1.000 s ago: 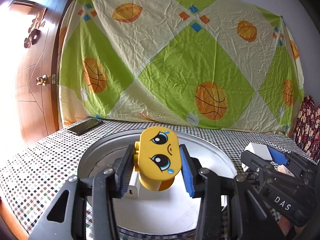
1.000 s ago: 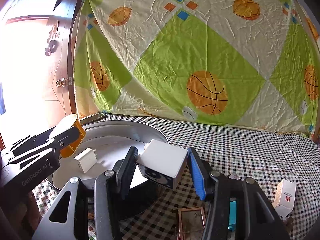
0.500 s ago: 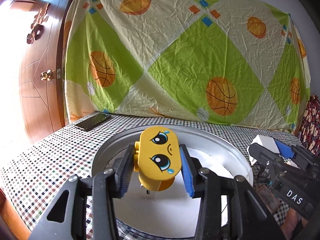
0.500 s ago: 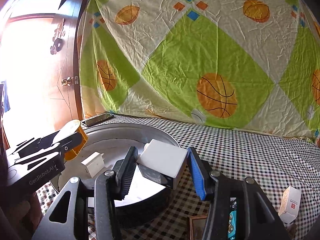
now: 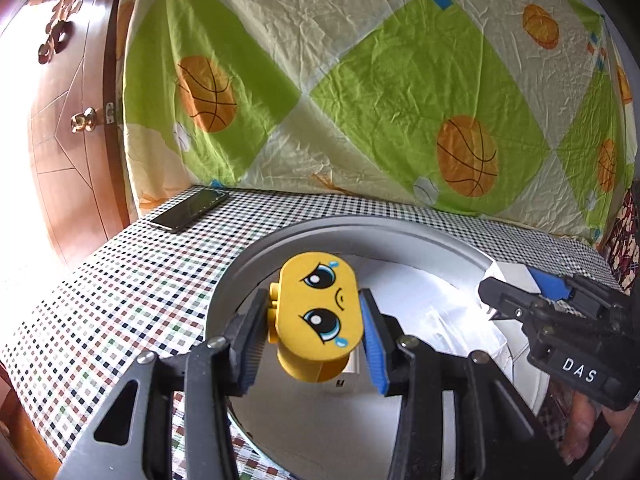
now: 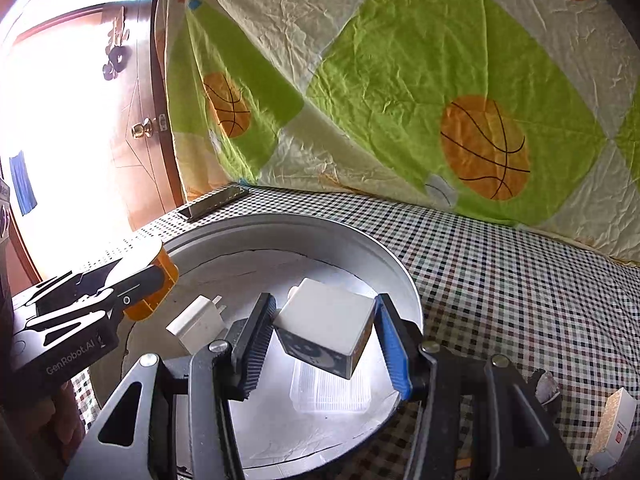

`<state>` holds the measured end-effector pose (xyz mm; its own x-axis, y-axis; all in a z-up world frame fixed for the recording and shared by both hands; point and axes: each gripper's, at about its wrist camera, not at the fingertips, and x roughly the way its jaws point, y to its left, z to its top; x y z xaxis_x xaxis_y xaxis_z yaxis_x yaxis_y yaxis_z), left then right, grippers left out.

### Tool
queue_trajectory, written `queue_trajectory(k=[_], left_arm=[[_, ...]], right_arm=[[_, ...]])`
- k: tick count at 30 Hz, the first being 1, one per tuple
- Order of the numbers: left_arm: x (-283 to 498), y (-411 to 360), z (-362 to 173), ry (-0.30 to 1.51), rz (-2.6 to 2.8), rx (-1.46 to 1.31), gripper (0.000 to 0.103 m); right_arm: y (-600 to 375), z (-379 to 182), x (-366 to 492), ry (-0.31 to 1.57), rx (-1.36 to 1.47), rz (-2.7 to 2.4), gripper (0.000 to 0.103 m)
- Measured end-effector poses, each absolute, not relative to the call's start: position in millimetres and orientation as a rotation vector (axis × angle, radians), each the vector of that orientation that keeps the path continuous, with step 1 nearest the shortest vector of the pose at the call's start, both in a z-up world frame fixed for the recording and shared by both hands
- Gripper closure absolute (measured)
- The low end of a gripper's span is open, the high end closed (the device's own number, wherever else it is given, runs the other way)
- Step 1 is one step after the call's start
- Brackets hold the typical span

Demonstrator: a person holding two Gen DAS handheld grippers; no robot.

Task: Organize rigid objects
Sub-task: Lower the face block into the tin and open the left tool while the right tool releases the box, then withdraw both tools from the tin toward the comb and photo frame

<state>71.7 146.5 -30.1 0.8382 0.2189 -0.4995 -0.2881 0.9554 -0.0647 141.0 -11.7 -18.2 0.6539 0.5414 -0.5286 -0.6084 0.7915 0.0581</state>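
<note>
Where checked cloth (image 5: 120, 280) meets basketball sheet (image 5: 360, 100), left gripper (image 5: 312, 336) grasping yellow toy (image 5: 316, 316), right gripper (image 6: 324, 344) grasping white box (image 6: 328, 320).

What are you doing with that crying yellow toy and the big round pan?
A person holds a tool in each hand and is sorting small things into the big round metal pan on the checkered table. The left tool grips the yellow toy block with the crying face above the pan. The right tool grips a white cube above it too. A white charger and a clear plastic box already lie inside.
</note>
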Motion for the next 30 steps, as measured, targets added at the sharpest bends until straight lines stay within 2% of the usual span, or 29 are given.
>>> queue_trajectory(k=[10,11,12,13,14,15,16,21,30], left_arm=[[84,156,-32,0.548,0.289,-0.113,0.059],[84,156,-31,0.547,0.298,-0.108,0.058],[83,157,-30,0.541,0.305,-0.108,0.051],[81,157,-29,0.531,0.318,-0.113,0.035],[78,159,-27,0.516,0.337,-0.119,0.026],[74,158,-25,0.492,0.355,-0.122,0.011],[70,157,-23,0.469,0.37,-0.118,0.003],[59,145,-18,0.433,0.364,-0.111,0.002],[35,90,-14,0.365,0.255,-0.121,0.002]], right_arm=[[10,-23,153,0.587,-0.178,0.653,0.049],[10,-23,154,0.586,-0.171,0.651,0.044],[10,-23,154,0.582,-0.164,0.649,0.035],[8,-22,153,0.575,-0.154,0.646,0.03],[6,-21,151,0.568,-0.146,0.646,0.025],[4,-19,150,0.559,-0.139,0.647,0.025],[3,-16,148,0.553,-0.136,0.646,0.025],[-19,-6,132,0.506,-0.137,0.628,0.024],[-138,-7,95,0.462,-0.084,0.467,0.022]])
